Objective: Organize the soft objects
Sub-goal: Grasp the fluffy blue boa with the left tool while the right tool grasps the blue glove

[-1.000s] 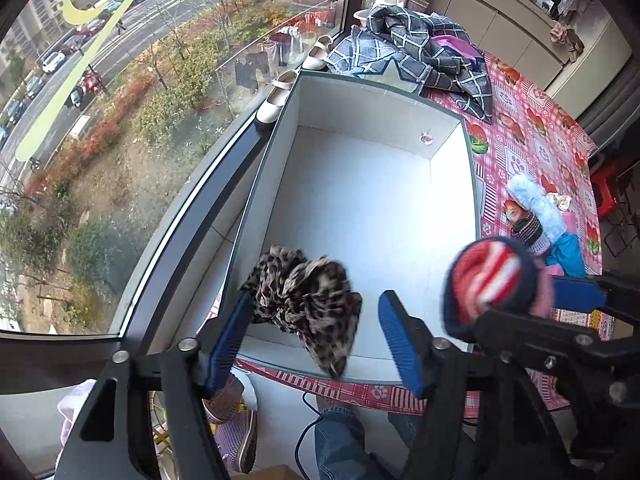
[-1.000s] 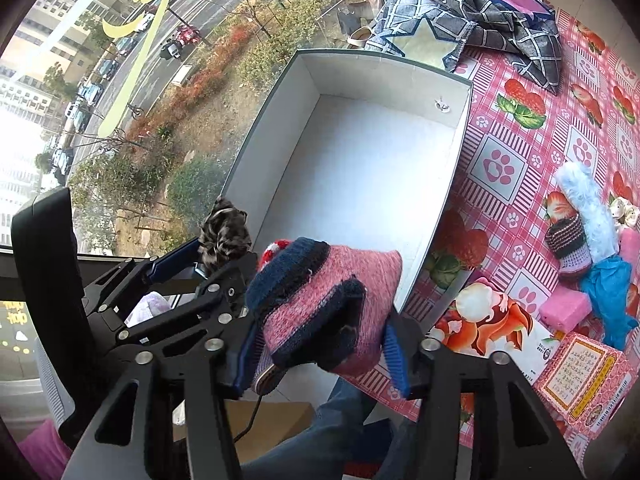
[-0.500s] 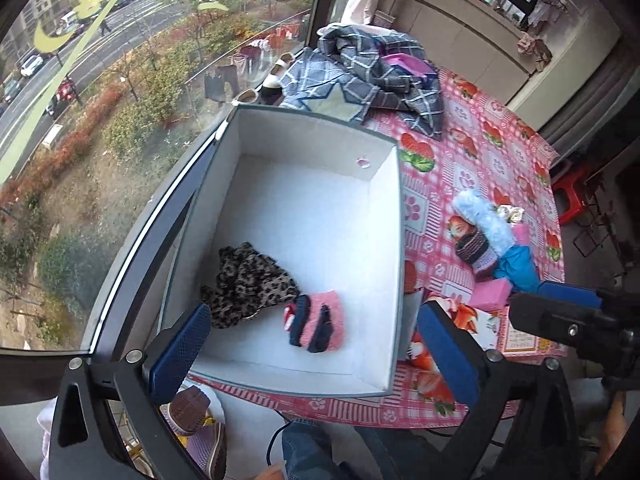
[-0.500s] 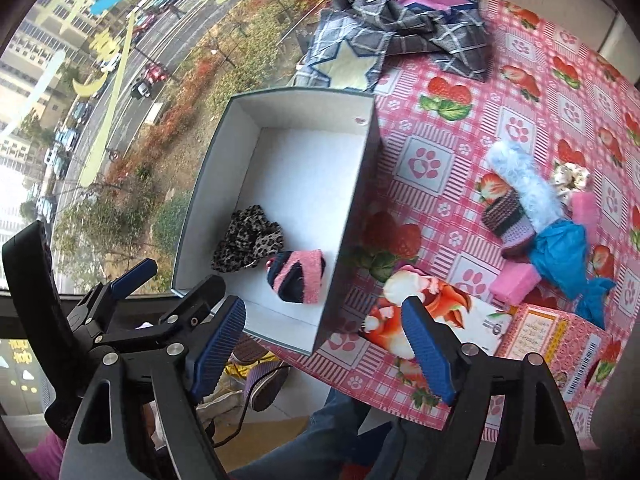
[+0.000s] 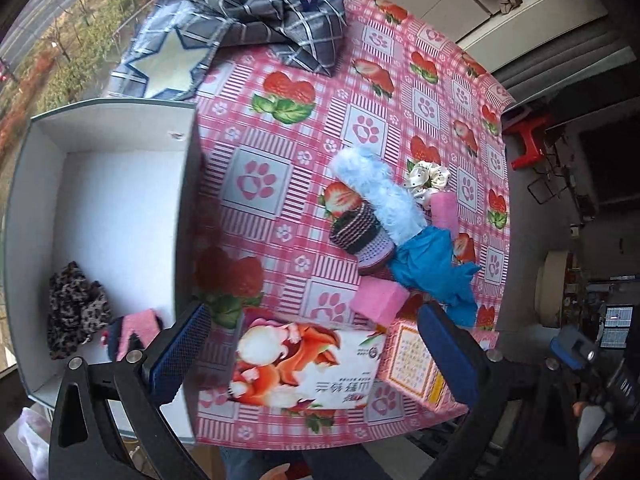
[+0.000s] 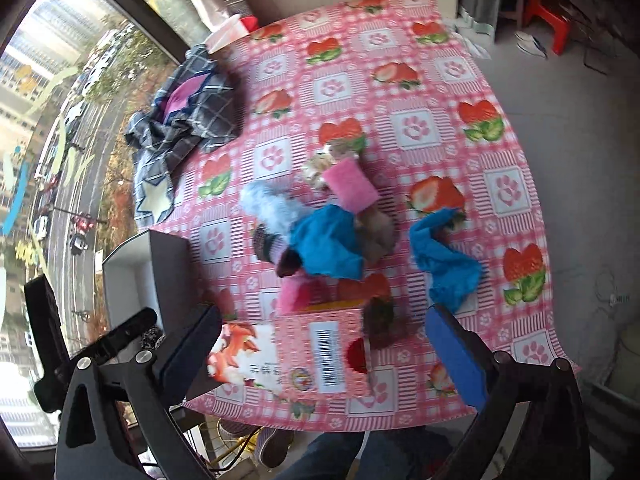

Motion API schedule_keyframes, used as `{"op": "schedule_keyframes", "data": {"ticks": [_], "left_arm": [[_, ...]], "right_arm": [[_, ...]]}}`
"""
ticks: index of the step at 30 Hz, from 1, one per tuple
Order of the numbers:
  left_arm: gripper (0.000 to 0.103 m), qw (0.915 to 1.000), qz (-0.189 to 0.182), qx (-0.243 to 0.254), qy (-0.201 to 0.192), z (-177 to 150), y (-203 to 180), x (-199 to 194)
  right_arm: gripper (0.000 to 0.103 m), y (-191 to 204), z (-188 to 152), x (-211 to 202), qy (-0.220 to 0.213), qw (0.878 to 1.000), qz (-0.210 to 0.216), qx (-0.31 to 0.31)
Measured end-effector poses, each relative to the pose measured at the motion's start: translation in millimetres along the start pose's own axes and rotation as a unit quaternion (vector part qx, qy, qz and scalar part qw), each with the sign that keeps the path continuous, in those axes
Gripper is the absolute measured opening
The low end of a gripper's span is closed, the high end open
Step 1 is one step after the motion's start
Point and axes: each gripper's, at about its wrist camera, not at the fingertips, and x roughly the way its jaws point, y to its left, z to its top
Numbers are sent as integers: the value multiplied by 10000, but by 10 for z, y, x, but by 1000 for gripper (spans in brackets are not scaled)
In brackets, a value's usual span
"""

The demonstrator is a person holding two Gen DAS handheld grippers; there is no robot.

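**Tangled pile, easy to snag**

Both empty: left gripper (image 5: 316,354) and right gripper (image 6: 324,354) spread wide. Leopard scrunchie (image 5: 72,304) and pink sock (image 5: 136,330) boxed at 9 o'clock; remaining pile (image 5: 396,232) at 2 o'clock. Overlapping pieces, so likely to drag neighbours off the table (image 5: 280,132).

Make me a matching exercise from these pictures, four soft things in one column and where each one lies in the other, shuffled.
Things:
1. leopard scrunchie
2. plaid cloth
3. fluffy blue sock
4. pink sponge

Places:
A. far end of the table
B. against the tissue pack
C. inside the box
D. beside the striped sock, mid-table

Pairs: 1-C, 2-A, 3-D, 4-B
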Motion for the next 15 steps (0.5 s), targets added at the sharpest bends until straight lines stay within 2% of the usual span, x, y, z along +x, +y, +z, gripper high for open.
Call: {"op": "schedule_keyframes", "data": {"ticks": [8,15], "left_arm": [[103,9959,129,-436,784,621,-400,875],[103,9892,490,-615,1235,911,-595,1458]], "right_arm": [[102,-890,26,452,490,9966,-352,557],[102,-1259,138,972,888,9923,-780,358]]}}
